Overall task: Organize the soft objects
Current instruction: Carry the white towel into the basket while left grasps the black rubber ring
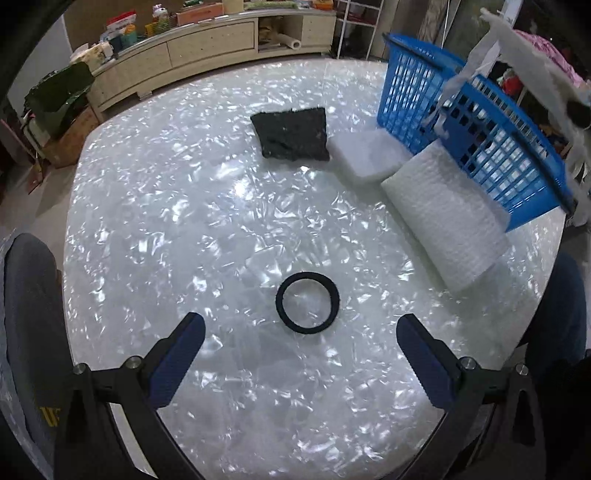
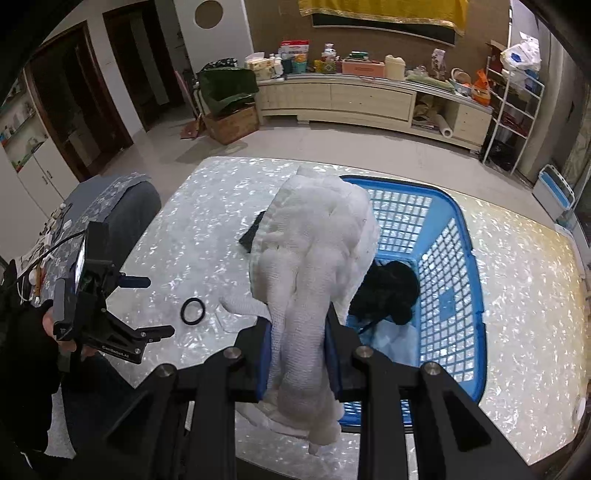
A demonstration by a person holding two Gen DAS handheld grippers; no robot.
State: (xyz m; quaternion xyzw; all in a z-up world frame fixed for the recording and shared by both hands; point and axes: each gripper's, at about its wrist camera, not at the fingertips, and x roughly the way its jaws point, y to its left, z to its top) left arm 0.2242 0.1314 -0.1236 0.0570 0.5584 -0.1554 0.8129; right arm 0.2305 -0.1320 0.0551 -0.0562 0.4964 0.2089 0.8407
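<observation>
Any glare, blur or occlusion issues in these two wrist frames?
Left wrist: strong speckled glare off the pearly table; the black ring stays sharp, while the blue basket bends toward the fisheye edge. Right wrist: the white cloth in the right gripper blocks the centre; dark vignette in the corners.

Ahead of the claws, across a pale tiled floor, a long cream sideboard runs along a brown wall, its top crowded with boxes, jars and packets. A yellow cloth hangs on the wall above it. Right of the sideboard stands a white wire rack with bags on it. Left of it a green sheet drapes over a cardboard box. Farther left are dark wooden doors in a white wall. Light glints brightly off the pearly tabletop.
</observation>
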